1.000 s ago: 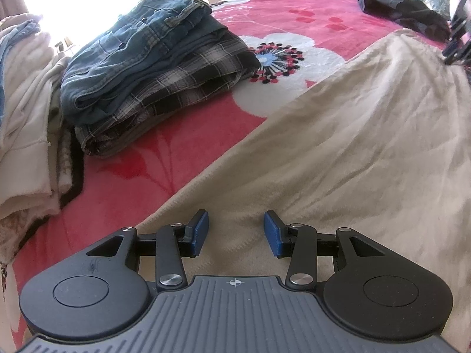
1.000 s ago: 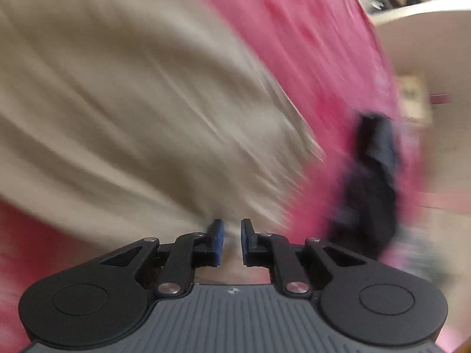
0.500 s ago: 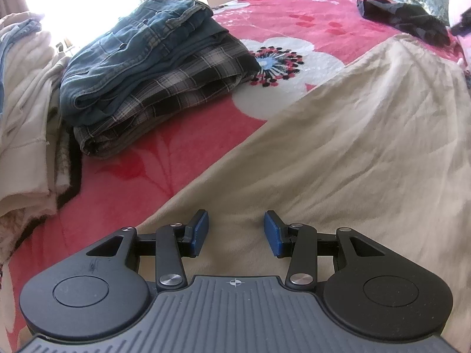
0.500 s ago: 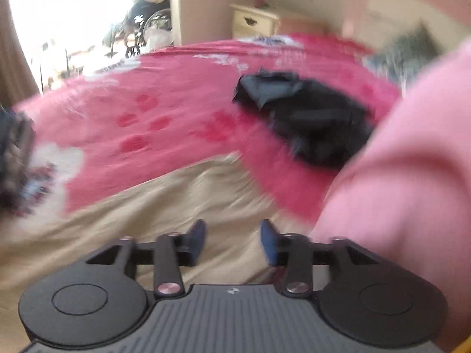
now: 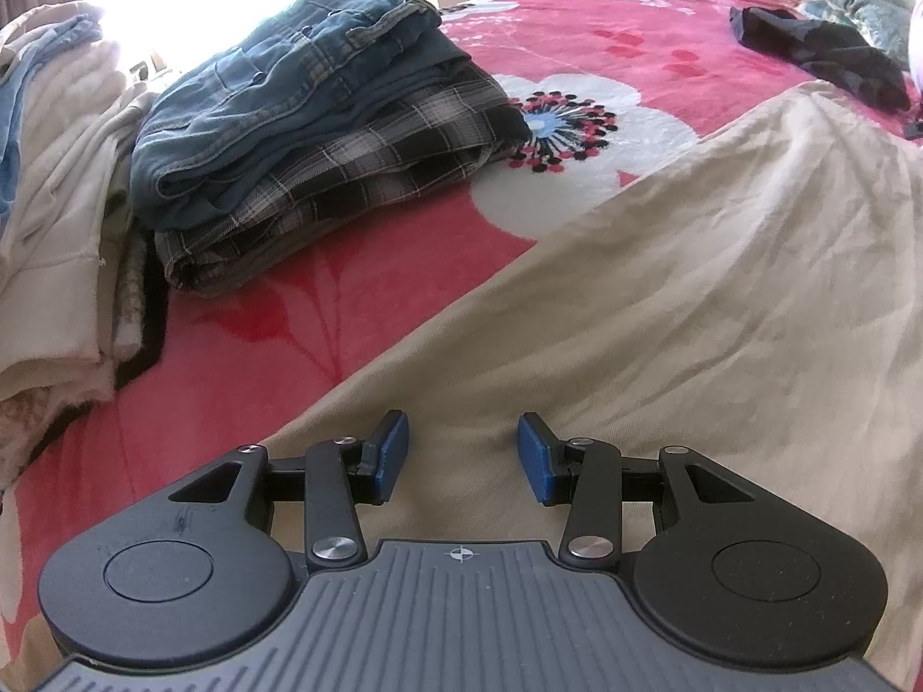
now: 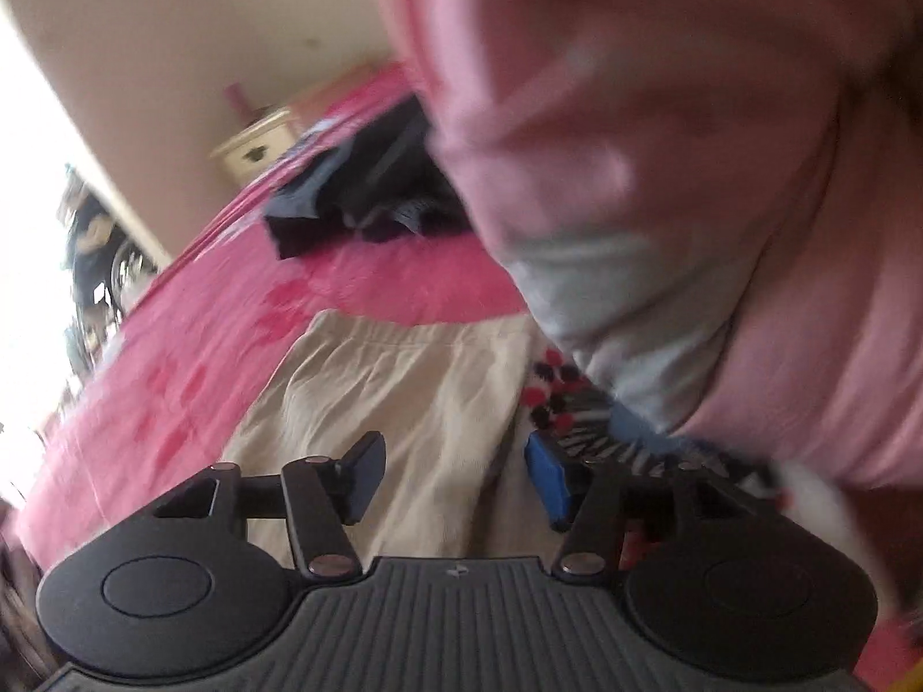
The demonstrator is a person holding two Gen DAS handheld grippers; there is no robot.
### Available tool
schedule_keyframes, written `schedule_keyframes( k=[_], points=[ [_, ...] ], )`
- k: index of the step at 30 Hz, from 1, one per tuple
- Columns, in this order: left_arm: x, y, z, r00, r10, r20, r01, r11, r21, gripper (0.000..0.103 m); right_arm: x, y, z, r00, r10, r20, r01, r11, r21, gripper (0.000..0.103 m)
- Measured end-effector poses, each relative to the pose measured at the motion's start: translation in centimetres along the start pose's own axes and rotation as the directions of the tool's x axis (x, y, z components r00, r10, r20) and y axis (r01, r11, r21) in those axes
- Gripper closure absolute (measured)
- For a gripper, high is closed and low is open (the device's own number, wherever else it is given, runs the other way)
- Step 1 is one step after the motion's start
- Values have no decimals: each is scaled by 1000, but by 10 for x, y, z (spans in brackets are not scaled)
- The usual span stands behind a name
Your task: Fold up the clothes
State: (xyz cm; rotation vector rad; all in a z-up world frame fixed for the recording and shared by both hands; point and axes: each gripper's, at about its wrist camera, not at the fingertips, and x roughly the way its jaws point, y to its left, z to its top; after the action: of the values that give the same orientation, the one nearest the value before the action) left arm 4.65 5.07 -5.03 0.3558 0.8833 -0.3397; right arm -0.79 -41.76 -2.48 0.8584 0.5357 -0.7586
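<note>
The beige garment (image 5: 663, 300) lies spread flat on the pink floral blanket (image 5: 277, 346), just beside the folded stack of jeans and plaid shirt (image 5: 311, 132), which sits on the blanket toward the bright window. The left gripper (image 5: 461, 452) hovers low over the garment's near part with its jaws apart and nothing between them. The right gripper (image 6: 456, 484) has just been opening; its jaws stand wide apart over the beige cloth with no fabric pinched, and the view is blurred and tilted, half filled by a pink sleeve (image 6: 721, 173). The main risk, as I judge it, is that neither claw holds the cloth, so any fold has to begin with a fresh grasp: a pinch at the flat middle rather than an edge could take only a wrinkle or slip off. Dragging the garment toward the stack could also topple it, or snag the black clothing (image 5: 830, 55) lying beyond the garment's far corner.
</note>
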Motion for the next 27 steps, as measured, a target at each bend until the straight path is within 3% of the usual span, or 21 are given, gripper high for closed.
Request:
schedule_keyframes(
  k=[2,4,5,6,9,10,11,14,17,19,22,27],
  points=[
    [0,0,1,1000,2,-4,-2,1000,-6,61,12,-10,3,1000,15,-17,-13,996,92,41],
    [1,0,2,1000,5,-8,-5,1000,-12,61,18,-14,5,1000,22,-9,-21,993,114,52],
    [1,0,2,1000,7,-10,-7,1000,-14,61,16,-10,3,1000,15,5,-15,998,63,70],
    [1,-1,3,1000,10,-11,-10,1000,-14,61,13,-5,1,1000,7,21,-7,1000,-1,78],
    [1,-2,3,1000,18,-14,-19,1000,-17,61,0,14,-17,992,19,125,16,961,-275,85],
    [2,-2,3,1000,20,-15,-21,1000,-18,61,-5,20,-24,987,31,160,30,931,-365,88],
    [2,-3,4,1000,23,-16,-23,1000,-18,61,-11,28,-33,979,63,195,35,886,-462,98],
    [2,-4,4,999,28,-19,-28,999,-20,61,-29,52,-65,947,187,262,58,701,-710,98],
    [2,-4,5,999,33,-21,-33,999,-24,61,-41,72,-99,923,281,263,82,522,-849,99],
    [2,-5,5,999,37,-24,-37,999,-25,61,-46,80,-118,911,323,258,102,428,-898,99],
    [3,-6,6,999,40,-28,-41,999,-22,61,-43,85,-128,907,336,252,114,381,-918,99],
    [3,-6,6,999,40,-25,-40,999,-21,61,-38,84,-123,904,330,272,144,365,-920,99]
  ],
)
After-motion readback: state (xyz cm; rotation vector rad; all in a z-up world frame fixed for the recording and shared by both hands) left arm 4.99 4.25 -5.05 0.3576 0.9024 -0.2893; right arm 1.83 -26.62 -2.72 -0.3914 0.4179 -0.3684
